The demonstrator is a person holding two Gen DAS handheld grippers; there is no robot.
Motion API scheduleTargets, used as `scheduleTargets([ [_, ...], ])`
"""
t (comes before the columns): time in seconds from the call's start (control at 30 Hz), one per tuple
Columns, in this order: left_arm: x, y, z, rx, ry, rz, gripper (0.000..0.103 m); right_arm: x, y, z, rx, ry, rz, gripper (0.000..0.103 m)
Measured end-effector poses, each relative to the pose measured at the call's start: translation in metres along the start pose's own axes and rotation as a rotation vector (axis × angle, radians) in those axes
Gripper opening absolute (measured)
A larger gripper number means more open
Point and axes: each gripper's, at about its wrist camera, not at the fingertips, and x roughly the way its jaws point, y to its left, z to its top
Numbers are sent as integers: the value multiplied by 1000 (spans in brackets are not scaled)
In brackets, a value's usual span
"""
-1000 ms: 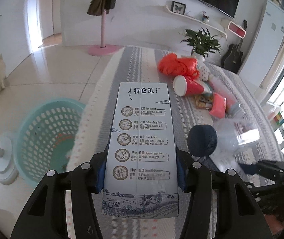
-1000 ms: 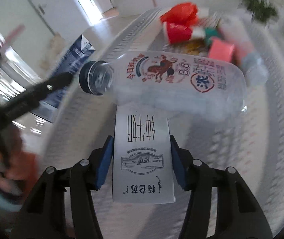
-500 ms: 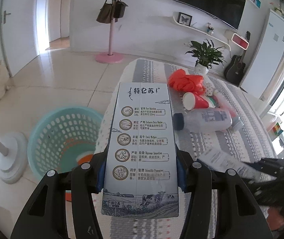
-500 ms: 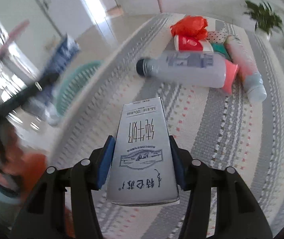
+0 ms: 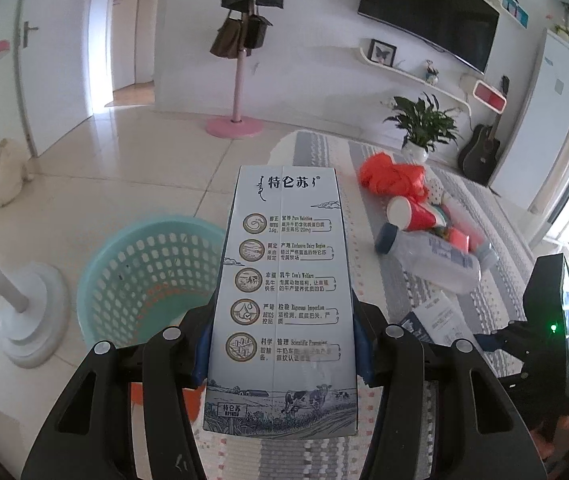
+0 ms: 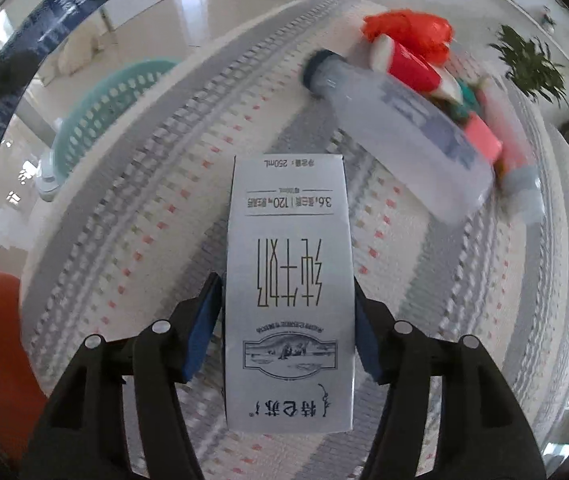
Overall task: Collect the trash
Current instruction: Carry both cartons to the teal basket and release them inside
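My left gripper is shut on a pale blue milk carton, held above the near edge of the striped cloth table. A teal laundry basket stands on the floor below and left of it. My right gripper is shut on a second milk carton, held over the table. The basket also shows in the right wrist view, beyond the table's left edge. The right gripper and its carton show at the right of the left wrist view.
On the table lie a clear plastic bottle, a red paper cup, an orange plastic bag and a pink tube. A white fan base stands left of the basket. An orange stool is near left.
Both grippers have pulled back and up from the trash pile, each still holding its carton. The bottle has dropped away from the right gripper and lies farther off.
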Motion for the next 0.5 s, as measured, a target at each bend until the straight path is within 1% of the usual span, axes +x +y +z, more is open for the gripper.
scheduleTargets([
  [0.17, -18, 17, 11, -29, -53, 20, 51, -27, 25, 28, -79, -115, 46, 57],
  [0.37, -42, 41, 28, -53, -126, 91, 51, -73, 53, 75, -149, -262, 88, 57],
  [0.5, -52, 57, 38, -68, -155, 134, 51, -89, 72, 114, -166, -314, 118, 57],
])
